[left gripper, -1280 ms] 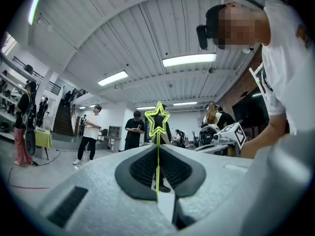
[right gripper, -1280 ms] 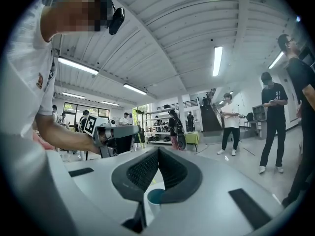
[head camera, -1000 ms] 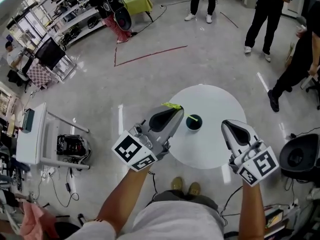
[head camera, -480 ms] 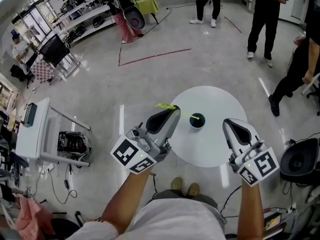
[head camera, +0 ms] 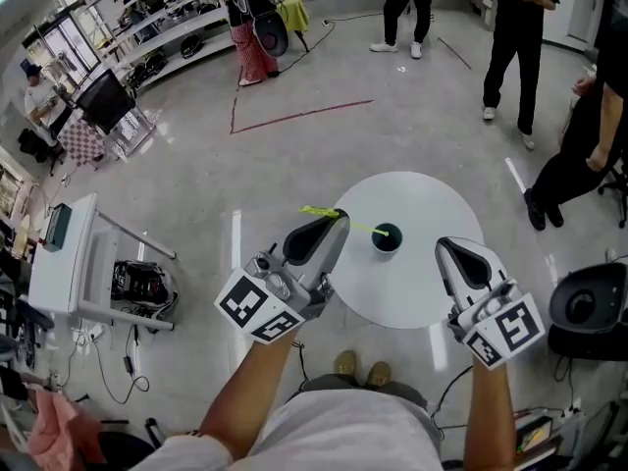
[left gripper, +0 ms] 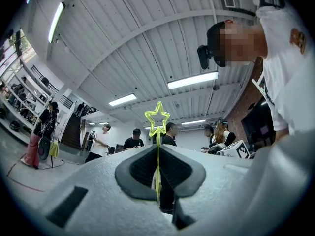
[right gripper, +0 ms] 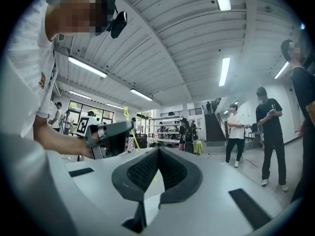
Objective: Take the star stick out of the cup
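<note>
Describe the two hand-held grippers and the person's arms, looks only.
Both match: the left hand-held gripper and right hand-held gripper have smooth light-grey shells tapering to a point, lined with dark textured pads. Each carries a white cube printed with black square markers. No cables visible. The forearms are bare; the person wears a white shirt.

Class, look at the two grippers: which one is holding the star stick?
The left gripper: its jaws are shut on the yellow-green star stick. The right gripper has nothing between its closed jaws.

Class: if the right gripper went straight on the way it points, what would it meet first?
Probably nothing near: the right gripper points past the left gripper, toward distant shelves; depth is unclear.
</note>
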The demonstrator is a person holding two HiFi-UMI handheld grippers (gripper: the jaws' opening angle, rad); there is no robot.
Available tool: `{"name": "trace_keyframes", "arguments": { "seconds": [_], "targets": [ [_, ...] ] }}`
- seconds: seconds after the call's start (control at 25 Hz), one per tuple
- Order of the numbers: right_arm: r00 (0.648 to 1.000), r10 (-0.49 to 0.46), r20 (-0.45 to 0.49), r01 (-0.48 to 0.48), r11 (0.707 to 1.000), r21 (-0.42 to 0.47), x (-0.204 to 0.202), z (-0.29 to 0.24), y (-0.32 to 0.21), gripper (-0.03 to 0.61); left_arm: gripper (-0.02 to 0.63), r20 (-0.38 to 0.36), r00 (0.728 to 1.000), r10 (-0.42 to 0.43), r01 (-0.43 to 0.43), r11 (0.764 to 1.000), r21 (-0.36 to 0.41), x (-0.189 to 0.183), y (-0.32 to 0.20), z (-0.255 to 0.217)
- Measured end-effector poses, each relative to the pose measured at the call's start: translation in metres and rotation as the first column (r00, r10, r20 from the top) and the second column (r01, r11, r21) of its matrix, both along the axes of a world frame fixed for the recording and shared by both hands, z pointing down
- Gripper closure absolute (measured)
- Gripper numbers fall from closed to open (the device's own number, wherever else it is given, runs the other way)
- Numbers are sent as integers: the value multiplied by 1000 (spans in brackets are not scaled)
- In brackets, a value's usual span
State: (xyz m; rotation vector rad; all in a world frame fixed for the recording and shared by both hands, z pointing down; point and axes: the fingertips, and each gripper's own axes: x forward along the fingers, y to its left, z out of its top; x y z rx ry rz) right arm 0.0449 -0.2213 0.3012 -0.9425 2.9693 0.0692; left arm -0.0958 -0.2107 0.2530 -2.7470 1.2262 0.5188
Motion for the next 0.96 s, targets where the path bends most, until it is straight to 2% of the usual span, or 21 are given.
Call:
{"name": "trace_keyframes", "arguments": {
  "seconds": [0.2, 0.72, 0.96],
  "targets": [
    [1000, 9, -5, -8, 1000, 4, -10, 4, 11, 568, 592, -3, 1000, 11, -11, 1000, 4, -8, 10, 3],
    [1000, 19, -2, -19, 1000, 4, -3, -4, 5, 568, 592, -13, 1000, 18, -18, 1000, 3, -1, 3, -6],
    [1000, 23, 1, -23, 1000, 10, -10, 5, 15, 568, 593, -14, 1000, 19, -19, 1000, 5, -9, 13, 5]
  ]
}}
